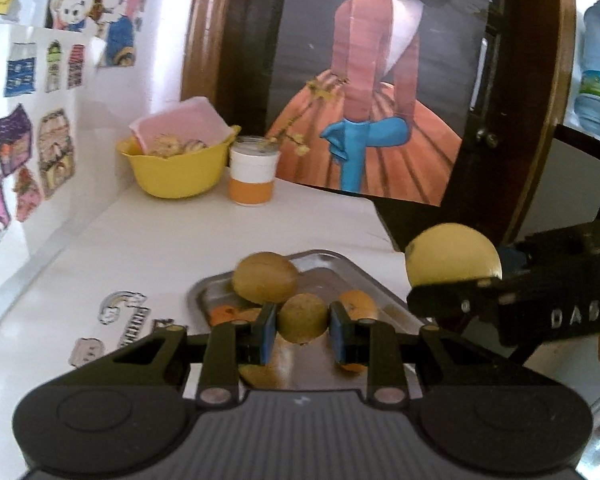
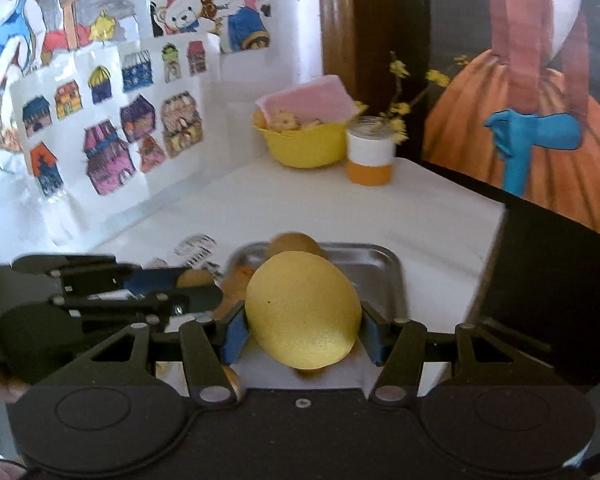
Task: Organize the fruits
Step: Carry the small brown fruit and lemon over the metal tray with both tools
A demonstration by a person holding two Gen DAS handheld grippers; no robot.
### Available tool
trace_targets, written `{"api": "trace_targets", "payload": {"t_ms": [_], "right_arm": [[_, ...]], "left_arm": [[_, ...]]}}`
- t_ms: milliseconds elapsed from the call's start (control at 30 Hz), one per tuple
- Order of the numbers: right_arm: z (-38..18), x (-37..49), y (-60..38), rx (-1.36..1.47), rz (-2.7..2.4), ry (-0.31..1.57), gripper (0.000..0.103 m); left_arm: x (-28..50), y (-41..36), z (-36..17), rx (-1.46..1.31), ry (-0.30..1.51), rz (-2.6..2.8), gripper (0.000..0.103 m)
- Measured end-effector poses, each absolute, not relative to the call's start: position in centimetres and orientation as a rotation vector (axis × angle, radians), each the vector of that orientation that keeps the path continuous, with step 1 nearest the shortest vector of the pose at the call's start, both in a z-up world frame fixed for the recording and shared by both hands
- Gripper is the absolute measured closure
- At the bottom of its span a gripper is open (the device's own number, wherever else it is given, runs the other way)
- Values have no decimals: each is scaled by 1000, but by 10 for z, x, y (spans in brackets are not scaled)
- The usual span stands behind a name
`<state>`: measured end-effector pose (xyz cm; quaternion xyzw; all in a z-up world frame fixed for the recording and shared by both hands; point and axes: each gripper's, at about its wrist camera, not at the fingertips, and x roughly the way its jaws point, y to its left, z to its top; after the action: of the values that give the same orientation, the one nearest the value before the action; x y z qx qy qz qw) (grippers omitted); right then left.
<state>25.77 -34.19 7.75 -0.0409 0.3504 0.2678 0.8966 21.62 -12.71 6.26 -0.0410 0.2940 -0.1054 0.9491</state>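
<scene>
Reading "DAB" — right gripper (image 1: 452, 292), clamping yellow fruit (image 1: 452, 254).

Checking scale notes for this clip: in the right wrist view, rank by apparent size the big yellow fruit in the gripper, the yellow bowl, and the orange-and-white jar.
1. Big yellow fruit, though nearness to the camera inflates it.
2. Yellow bowl.
3. Orange-and-white jar.

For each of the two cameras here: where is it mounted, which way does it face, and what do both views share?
Left wrist: sits on the left gripper, facing forward over the metal tray; own fingers grip a small brownish fruit; the right gripper enters from the right.
Right wrist: sits on the right gripper, facing the same tray; own fingers clamp a large yellow fruit; the left gripper shows at left.
Shared: tray, yellow bowl, orange-and-white jar.
</scene>
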Motion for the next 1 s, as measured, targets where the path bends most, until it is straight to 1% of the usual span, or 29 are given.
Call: {"api": "trace_targets", "payload": {"t_ms": [367,600,1000], "right_arm": [[36,228,-367,-68,472,702,44],[9,222,-381,-39,433,721,44],[-3,222,-379,-64,418,683,44]], "left_arm": [[220,-151,41,-81,665,-310,73],[223,-163,34,-14,710,-342,73],[229,-176,23,46,770,-356,72]]}}
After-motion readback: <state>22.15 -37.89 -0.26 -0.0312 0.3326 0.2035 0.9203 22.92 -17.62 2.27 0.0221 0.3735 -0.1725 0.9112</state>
